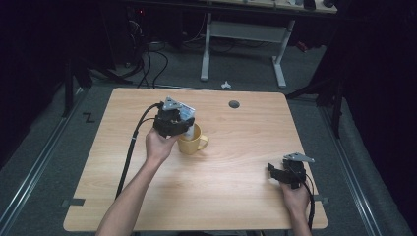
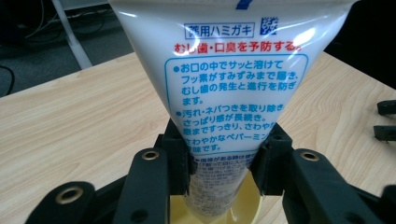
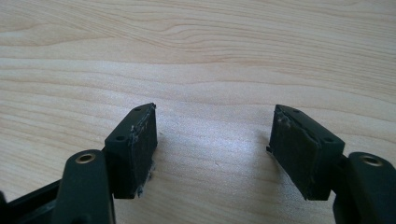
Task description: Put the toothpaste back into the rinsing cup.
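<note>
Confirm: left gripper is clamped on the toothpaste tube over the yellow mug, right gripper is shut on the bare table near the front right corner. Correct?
One thing is off: the right gripper is open, not shut. The right gripper view shows its jaws wide apart with nothing but bare table between them. The rest holds: the left gripper is clamped on the toothpaste tube over the yellow mug.

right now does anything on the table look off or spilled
Nothing is spilled. The left gripper is shut on a toothpaste tube whose lower end sits in the yellow mug, which stands upright. One small thing: the right gripper, open over bare table, has scuffed, frayed pads.
</note>
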A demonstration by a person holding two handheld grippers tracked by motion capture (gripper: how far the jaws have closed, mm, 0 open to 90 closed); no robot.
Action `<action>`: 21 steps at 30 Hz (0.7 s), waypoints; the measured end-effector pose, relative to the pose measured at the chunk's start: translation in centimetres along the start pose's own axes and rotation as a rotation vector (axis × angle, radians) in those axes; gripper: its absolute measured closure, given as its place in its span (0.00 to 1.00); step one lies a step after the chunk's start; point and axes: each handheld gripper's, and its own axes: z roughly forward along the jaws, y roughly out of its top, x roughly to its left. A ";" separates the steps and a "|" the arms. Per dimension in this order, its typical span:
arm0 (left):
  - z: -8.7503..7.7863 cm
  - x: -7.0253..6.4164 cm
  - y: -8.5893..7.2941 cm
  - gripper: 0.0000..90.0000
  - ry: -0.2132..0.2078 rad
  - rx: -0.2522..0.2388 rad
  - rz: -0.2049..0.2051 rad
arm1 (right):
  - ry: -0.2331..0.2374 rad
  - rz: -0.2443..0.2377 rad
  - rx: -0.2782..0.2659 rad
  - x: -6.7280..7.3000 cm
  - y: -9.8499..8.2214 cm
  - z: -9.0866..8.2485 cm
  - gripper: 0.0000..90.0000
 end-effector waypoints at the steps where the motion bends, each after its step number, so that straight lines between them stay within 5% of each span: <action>1: 0.1 0.0 -0.1 0.70 0.000 0.004 0.001 | 0.000 0.001 0.000 0.0 0.0 0.0 0.36; 21: 1.7 -0.2 -1.3 0.70 0.022 0.030 0.003 | 0.000 0.001 0.000 0.0 0.0 0.0 0.36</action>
